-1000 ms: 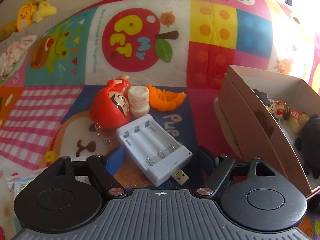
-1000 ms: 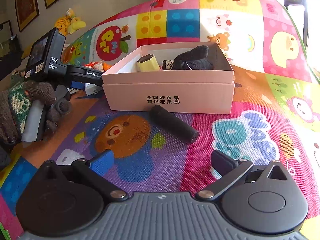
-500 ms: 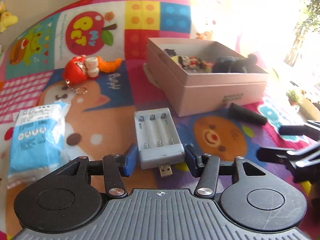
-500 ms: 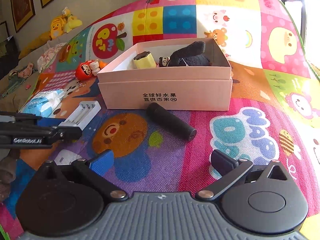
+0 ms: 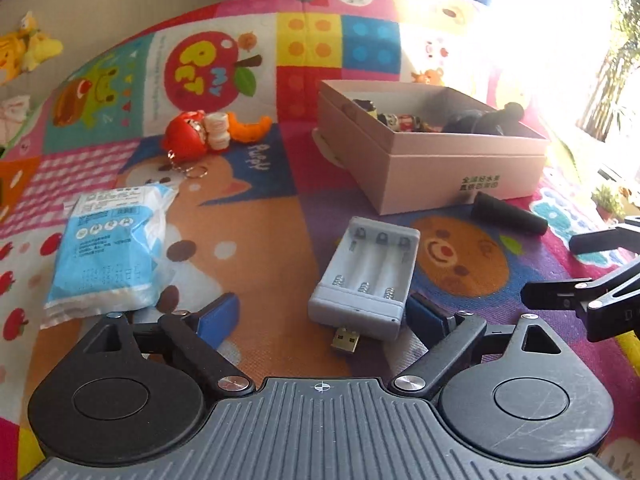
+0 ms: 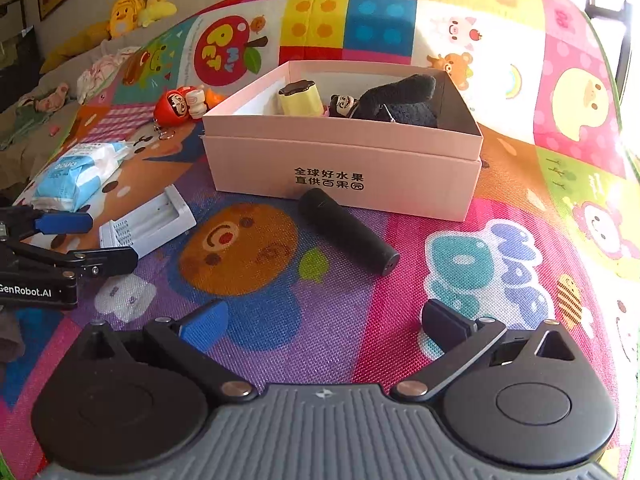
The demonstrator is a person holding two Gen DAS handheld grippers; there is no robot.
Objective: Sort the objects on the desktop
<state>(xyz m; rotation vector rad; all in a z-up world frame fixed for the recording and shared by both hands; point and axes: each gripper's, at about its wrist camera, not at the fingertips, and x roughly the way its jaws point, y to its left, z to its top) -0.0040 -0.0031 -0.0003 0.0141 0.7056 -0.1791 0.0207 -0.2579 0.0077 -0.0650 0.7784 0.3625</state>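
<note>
A white battery charger (image 5: 366,280) with a USB plug lies tilted on the play mat between the fingers of my left gripper (image 5: 322,316). Those jaws are opening; the left pad (image 5: 218,314) stands clear of the charger and the right pad sits by its corner. The right wrist view shows the charger (image 6: 148,224) in front of the left gripper (image 6: 86,242). My right gripper (image 6: 324,324) is open over bare mat, with a black cylinder (image 6: 348,230) lying ahead of it. Behind stands the pink box (image 6: 344,160), holding a black plush (image 6: 400,100) and a yellow item (image 6: 300,98).
A blue wipes pack (image 5: 108,248) lies left of the charger. Further back sit a red doll keychain (image 5: 186,136), a small white jar (image 5: 218,130) and an orange piece (image 5: 250,128). The right gripper (image 5: 580,276) reaches in at the right edge. Plush toys lie beyond the mat.
The left gripper drew back from the red doll with the charger, shut on it half a second ago, and now its jaws have spread wide. The right gripper has hardly moved.
</note>
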